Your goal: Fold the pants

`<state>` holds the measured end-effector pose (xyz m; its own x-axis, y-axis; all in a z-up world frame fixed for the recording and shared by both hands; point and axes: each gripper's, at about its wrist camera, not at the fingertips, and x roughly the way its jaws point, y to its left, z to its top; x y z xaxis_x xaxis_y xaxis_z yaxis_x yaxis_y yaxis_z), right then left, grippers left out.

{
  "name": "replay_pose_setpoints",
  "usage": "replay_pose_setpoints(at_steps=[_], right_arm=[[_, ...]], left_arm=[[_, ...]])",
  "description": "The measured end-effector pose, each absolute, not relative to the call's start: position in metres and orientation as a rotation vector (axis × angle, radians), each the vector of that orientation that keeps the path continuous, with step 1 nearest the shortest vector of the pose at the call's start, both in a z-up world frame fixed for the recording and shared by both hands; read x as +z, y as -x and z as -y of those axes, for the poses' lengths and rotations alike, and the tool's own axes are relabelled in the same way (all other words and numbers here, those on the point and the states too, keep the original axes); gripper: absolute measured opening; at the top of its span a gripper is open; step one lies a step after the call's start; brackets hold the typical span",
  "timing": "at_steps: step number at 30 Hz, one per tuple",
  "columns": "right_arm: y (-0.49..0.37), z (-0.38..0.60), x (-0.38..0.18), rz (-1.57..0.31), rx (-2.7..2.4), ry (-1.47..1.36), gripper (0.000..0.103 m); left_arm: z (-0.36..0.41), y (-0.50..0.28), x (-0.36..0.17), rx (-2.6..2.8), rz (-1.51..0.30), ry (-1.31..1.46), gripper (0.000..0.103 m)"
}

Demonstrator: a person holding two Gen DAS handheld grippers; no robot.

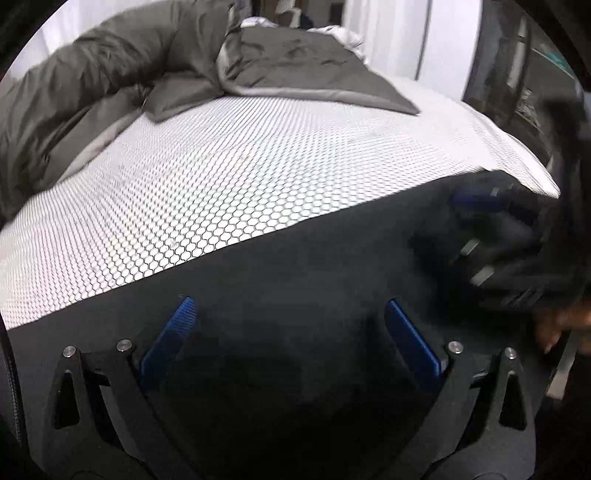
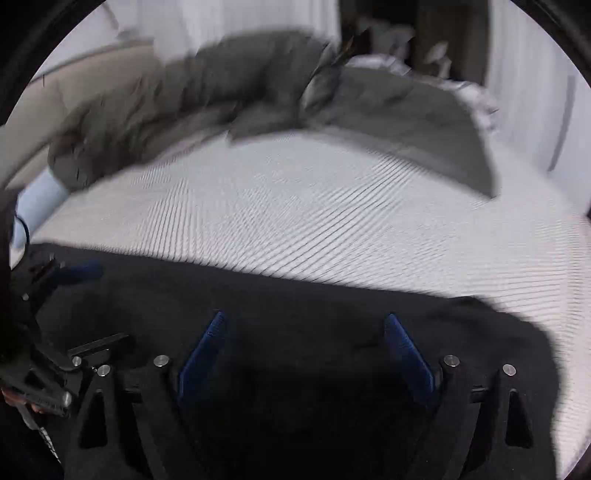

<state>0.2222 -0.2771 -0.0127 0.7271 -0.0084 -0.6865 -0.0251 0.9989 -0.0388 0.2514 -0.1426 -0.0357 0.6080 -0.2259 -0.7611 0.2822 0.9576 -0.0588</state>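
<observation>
Black pants [image 1: 295, 266] lie spread flat across the near part of a bed; in the right wrist view the pants [image 2: 295, 302] reach to the right edge. My left gripper [image 1: 288, 306] is open, its blue pads low over the black cloth, empty. My right gripper [image 2: 303, 321] is open too, over the pants, empty. The right gripper also shows blurred at the right of the left wrist view [image 1: 491, 229], and the left gripper shows at the left of the right wrist view [image 2: 66, 277].
The bed has a white honeycomb-patterned sheet [image 1: 221, 177]. A crumpled grey duvet [image 1: 110, 74] and a grey pillow [image 1: 314, 66] lie at the far side. White curtains [image 1: 399, 33] hang behind. The bed's right edge [image 1: 535, 177] drops off.
</observation>
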Motion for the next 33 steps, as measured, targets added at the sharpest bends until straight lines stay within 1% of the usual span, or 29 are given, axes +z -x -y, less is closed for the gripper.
replay_pose_setpoints(at_steps=[1,3,6,7,8,9,10,13,14,16,18,20,23,24,25,26,27,28,30,33], right_arm=[[-0.236,0.274,-0.023,-0.809,-0.026,0.088,0.076],[-0.246,0.277,-0.027,-0.810,-0.073,0.116,0.074],[-0.232,0.319,-0.018,-0.775,-0.375,0.167,0.074],[-0.221,0.340,-0.016,-0.765,-0.453,0.136,0.074],[-0.215,0.355,-0.014,-0.758,-0.425,0.065,0.069],[-0.207,0.367,-0.010,-0.733,-0.361,-0.030,0.068],[-0.200,0.368,-0.006,-0.711,-0.341,-0.056,0.068],[-0.178,0.350,0.007,-0.666,-0.300,-0.013,0.070],[-0.174,0.342,0.009,-0.647,-0.265,-0.024,0.074],[-0.152,0.322,0.001,-0.612,-0.143,-0.064,0.080],[-0.134,0.296,-0.009,-0.612,-0.070,-0.040,0.080],[-0.119,0.269,-0.026,-0.676,-0.052,0.073,0.080],[-0.118,0.267,-0.041,-0.722,-0.133,0.195,0.080],[-0.116,0.285,-0.044,-0.721,-0.242,0.203,0.080],[-0.115,0.297,-0.040,-0.710,-0.250,0.173,0.077],[-0.108,0.303,-0.040,-0.709,-0.350,0.203,0.081],[-0.108,0.303,-0.040,-0.709,-0.350,0.203,0.081],[-0.104,0.312,-0.043,-0.673,-0.554,0.298,0.083],[-0.098,0.317,-0.040,-0.680,-0.524,0.206,0.084],[-0.079,0.294,-0.025,-0.600,-0.414,0.130,0.084]], left_arm=[[0.141,-0.262,-0.039,-0.275,-0.879,-0.063,0.102],[0.137,-0.273,-0.043,-0.254,-0.898,-0.039,0.102],[0.130,-0.280,-0.047,-0.232,-0.914,-0.013,0.102],[0.128,-0.280,-0.049,-0.228,-0.919,-0.012,0.102],[0.126,-0.279,-0.050,-0.227,-0.920,-0.011,0.102],[0.126,-0.278,-0.049,-0.226,-0.917,-0.014,0.102],[0.128,-0.275,-0.046,-0.226,-0.905,-0.020,0.102],[0.138,-0.260,-0.033,-0.300,-0.868,-0.031,0.102],[0.145,-0.248,-0.029,-0.342,-0.859,-0.046,0.102],[0.158,-0.224,-0.026,-0.422,-0.834,-0.089,0.102],[0.173,-0.198,-0.033,-0.483,-0.819,-0.156,0.102],[0.178,-0.190,-0.046,-0.507,-0.862,-0.210,0.102],[0.162,-0.184,-0.058,-0.521,-0.913,-0.187,0.102],[0.155,-0.181,-0.057,-0.524,-0.914,-0.165,0.102],[0.146,-0.177,-0.057,-0.512,-0.912,-0.158,0.102],[0.133,-0.173,-0.056,-0.471,-0.906,-0.165,0.103],[0.123,-0.169,-0.056,-0.451,-0.901,-0.157,0.103],[0.114,-0.168,-0.056,-0.435,-0.901,-0.141,0.103],[0.103,-0.158,-0.053,-0.399,-0.883,-0.124,0.102],[0.096,-0.135,-0.038,-0.408,-0.806,-0.121,0.102]])
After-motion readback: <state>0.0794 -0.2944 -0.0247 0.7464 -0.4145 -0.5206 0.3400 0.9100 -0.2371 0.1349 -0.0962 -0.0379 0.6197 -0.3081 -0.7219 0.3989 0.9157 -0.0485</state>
